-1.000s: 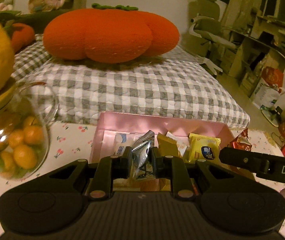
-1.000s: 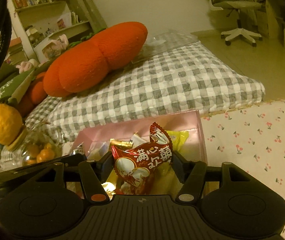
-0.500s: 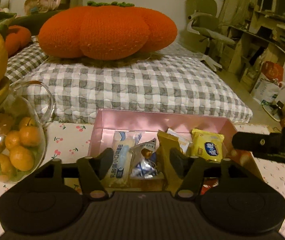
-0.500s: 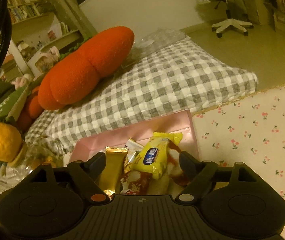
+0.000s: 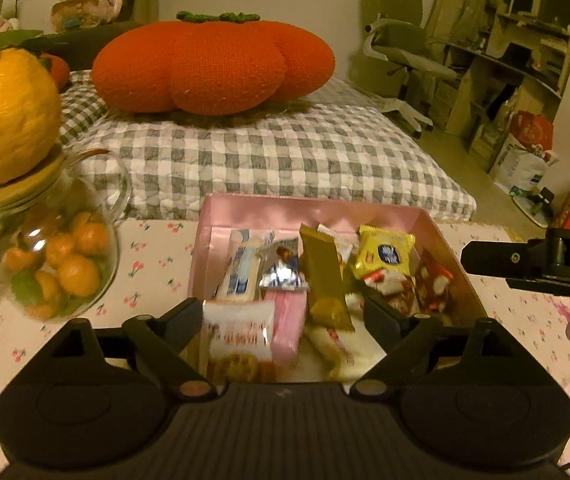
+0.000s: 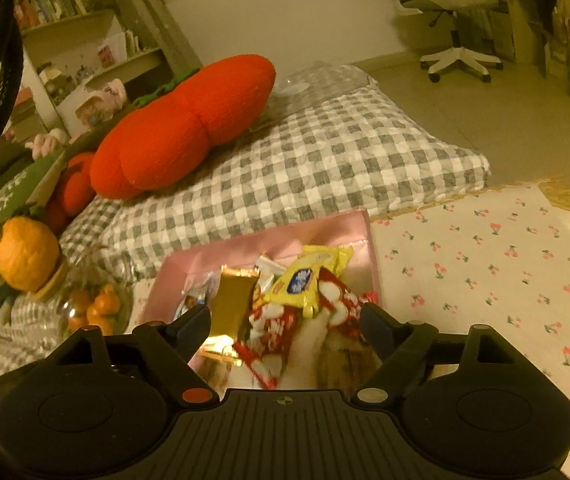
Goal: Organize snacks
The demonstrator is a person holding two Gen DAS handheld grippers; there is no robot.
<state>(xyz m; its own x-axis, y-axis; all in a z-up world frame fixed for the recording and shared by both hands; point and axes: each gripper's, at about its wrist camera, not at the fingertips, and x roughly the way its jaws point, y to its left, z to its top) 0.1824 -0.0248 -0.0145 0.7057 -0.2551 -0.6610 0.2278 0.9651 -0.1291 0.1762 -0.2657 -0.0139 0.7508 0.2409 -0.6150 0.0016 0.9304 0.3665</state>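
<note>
Both grippers hang over the pink box [image 5: 437, 232] in the lower middle of each frame. The left gripper [image 5: 281, 314], whose jaws have just been opening, and the right gripper [image 6: 285, 318] both stand wide and hold nothing. The snacks [image 5: 325, 276] lie inside the box.

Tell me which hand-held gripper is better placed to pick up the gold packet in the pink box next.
Probably the left hand-held gripper. Its open jaws frame the gold packet, which stands near its centre line in the pink box. In the right hand-held gripper view the packet lies close to the left finger.
</note>
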